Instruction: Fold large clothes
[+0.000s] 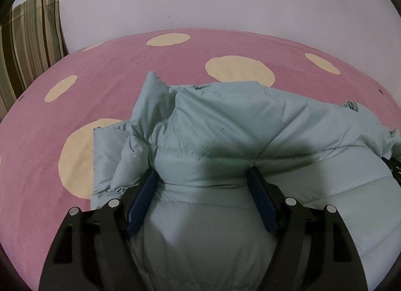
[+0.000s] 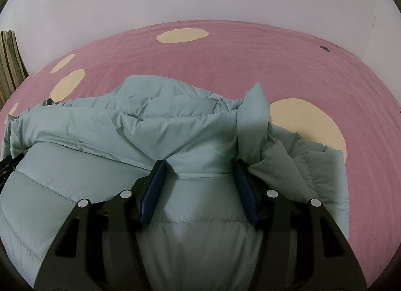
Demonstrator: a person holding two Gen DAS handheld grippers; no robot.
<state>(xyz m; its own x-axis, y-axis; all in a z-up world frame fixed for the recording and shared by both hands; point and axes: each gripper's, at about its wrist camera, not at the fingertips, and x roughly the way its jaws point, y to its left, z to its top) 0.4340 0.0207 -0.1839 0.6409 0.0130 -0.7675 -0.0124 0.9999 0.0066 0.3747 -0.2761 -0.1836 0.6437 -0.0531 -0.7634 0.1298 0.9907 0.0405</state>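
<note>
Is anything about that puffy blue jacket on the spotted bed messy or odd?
Only the pale blue quilted puffer jacket itself: it lies bunched on the pink cream-spotted bedsheet, one stiff corner poking upward. No damage shows.

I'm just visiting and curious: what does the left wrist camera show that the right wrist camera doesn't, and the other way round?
Only the left wrist view shows the striped cushion broadly and the jacket's bunched left edge. Only the right wrist view shows a flap standing up and a dark speck on the sheet. Both show the pale blue puffer jacket on the pink spotted sheet, with padding bulging between each gripper's blue pads.
</note>
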